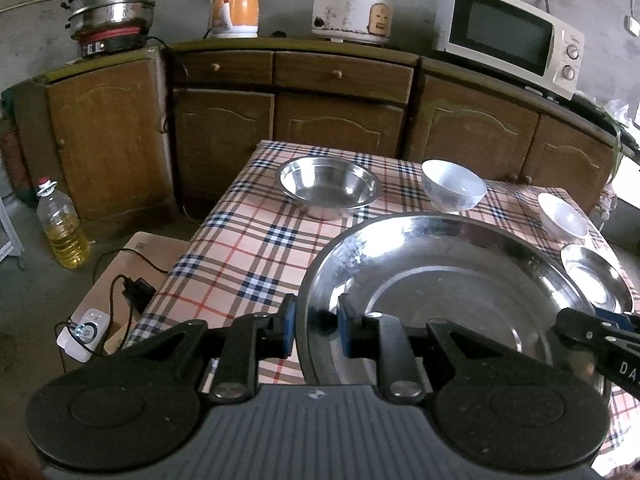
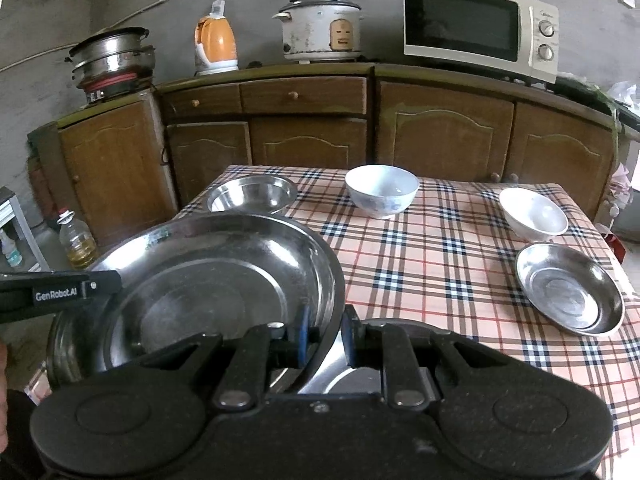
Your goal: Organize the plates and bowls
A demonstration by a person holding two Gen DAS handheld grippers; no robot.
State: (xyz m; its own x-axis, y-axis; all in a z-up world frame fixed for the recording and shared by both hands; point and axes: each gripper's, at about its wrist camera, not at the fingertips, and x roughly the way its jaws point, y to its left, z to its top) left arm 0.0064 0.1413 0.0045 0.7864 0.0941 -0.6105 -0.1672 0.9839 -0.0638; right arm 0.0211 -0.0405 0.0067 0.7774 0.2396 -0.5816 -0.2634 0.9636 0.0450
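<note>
The left gripper (image 1: 316, 330) and right gripper (image 2: 326, 338) each had their fingers clenched on opposite rims of a large, round, shallow stainless-steel plate (image 1: 440, 280), held above the near part of the plaid-clothed surface (image 1: 248, 248). Farther back sat a deep steel bowl (image 1: 330, 188) at the left and a white ceramic bowl (image 1: 454, 186) beside it. A second white bowl (image 2: 534, 214) and a small steel dish (image 2: 570, 294) lay to the right.

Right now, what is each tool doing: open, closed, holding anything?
Left tool: closed on the near-left rim of the large steel plate.
Right tool: closed on the same plate's right rim.
</note>
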